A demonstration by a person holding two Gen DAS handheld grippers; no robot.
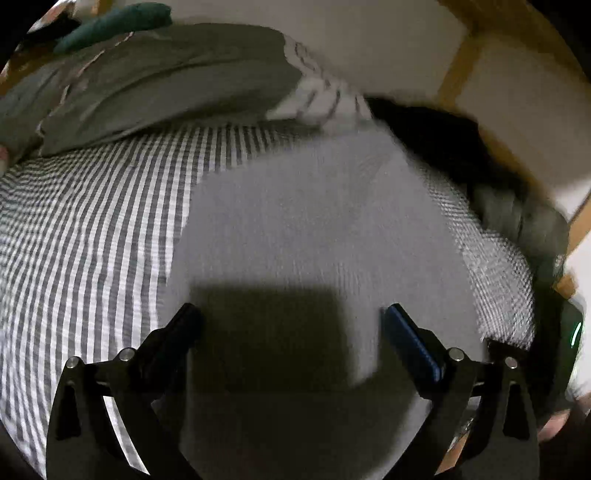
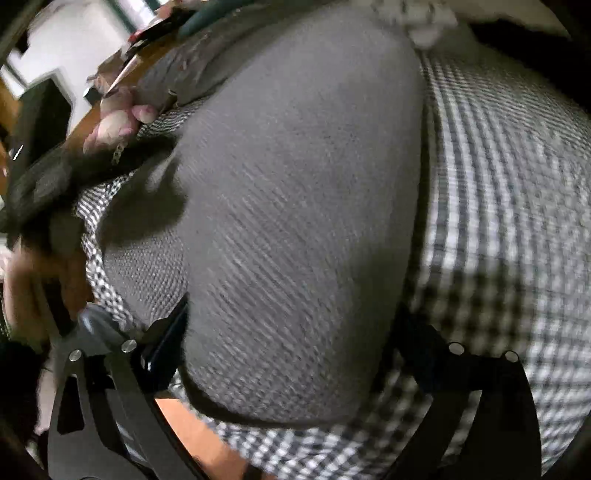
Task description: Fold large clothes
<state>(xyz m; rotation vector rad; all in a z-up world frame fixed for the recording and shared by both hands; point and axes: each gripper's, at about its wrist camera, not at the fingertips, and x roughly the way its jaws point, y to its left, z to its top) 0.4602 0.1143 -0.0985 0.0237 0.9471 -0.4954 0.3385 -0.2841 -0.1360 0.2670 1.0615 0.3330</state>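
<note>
Left wrist view: the left gripper (image 1: 291, 325) points down at the bed with its 2 black fingers (image 1: 184, 325) spread wide and nothing between them. Directly beneath and ahead of it lies the plain grey knitted garment (image 1: 314, 221), spread flat, with the gripper's dark shadow falling on the nearest part of it. To the gripper's left, the grey-and-white checked bedcover (image 1: 92, 229) shows bare beside the garment's straight edge; a narrow strip of the same cover shows on the right. Farther ahead, a grey-green pillow (image 1: 159, 81) lies across the bed, with a dark teal cloth (image 1: 118, 22) beyond it. Ahead to the right sits a black crumpled cloth (image 1: 436, 136) against a wooden frame (image 1: 461, 70) and a pale wall. The picture is blurred.

Right wrist view: the right gripper (image 2: 295, 332) also points down, jaws spread wide and holding nothing. The grey garment (image 2: 295, 184) fills the space between and ahead of the fingers, its rounded near edge just below the tips. The left finger (image 2: 170, 332) sits at the garment's left edge; the right finger is in shadow over the checked cover (image 2: 509, 184), which stretches to the right. To the far left are a blurred hand (image 2: 33, 280) and dark cloth.
</note>
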